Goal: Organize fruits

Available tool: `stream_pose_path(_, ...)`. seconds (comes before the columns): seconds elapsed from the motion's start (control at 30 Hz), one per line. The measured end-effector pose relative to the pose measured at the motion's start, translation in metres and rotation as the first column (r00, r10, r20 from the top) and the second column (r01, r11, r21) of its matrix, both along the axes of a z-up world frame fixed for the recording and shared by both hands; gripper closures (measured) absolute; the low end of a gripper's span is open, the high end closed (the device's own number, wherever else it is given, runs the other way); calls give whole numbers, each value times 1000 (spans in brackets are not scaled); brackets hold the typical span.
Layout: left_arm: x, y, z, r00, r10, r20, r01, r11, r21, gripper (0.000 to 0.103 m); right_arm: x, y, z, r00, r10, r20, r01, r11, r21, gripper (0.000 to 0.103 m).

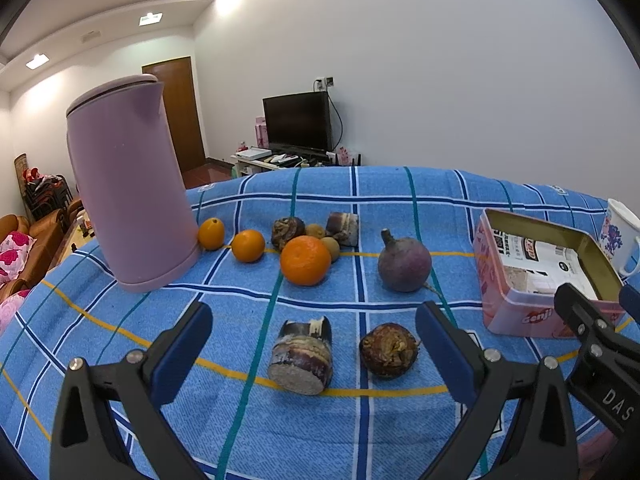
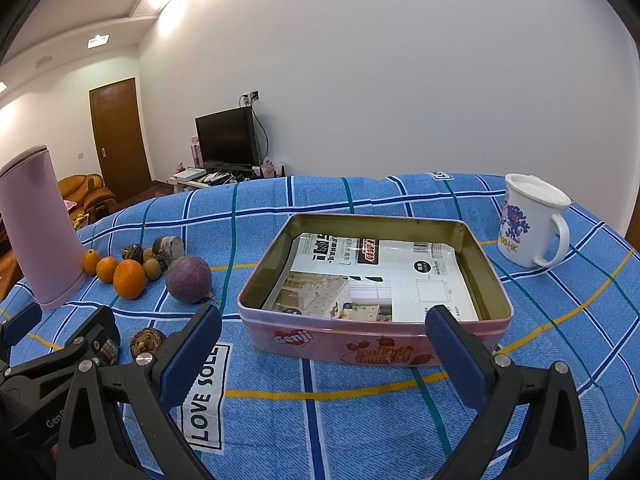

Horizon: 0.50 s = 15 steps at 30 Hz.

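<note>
My left gripper [image 1: 314,322] is open and empty, low over the blue checked cloth. A cut sugarcane piece [image 1: 302,356] and a dark water chestnut [image 1: 389,350] lie between its fingers. Beyond them sit a big orange [image 1: 305,260], two small oranges [image 1: 248,245], a purple round fruit [image 1: 404,266] and more brown pieces [image 1: 288,230]. My right gripper [image 2: 324,330] is open and empty in front of a pink tin box [image 2: 280,332] lined with printed paper. The fruits [image 2: 129,279] lie to the box's left. The box also shows in the left wrist view [image 1: 516,312].
A tall pink kettle [image 1: 124,184] stands at the left behind the fruit. A white mug [image 2: 530,220] stands at the back right of the box. The table's far edge drops to a room with a TV and sofa.
</note>
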<state>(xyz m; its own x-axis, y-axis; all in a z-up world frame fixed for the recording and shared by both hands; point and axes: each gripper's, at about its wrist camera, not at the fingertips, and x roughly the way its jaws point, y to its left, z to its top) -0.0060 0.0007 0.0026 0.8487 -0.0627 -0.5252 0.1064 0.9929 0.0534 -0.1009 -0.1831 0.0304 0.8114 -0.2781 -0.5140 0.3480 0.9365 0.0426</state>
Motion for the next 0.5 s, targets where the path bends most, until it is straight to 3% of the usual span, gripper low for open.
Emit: stream_pose_path(0.5,0,0,0,1000,-2,-1,2,1000,-2,0,-1,1,0,1000,1,-2,-1,1000,3,1)
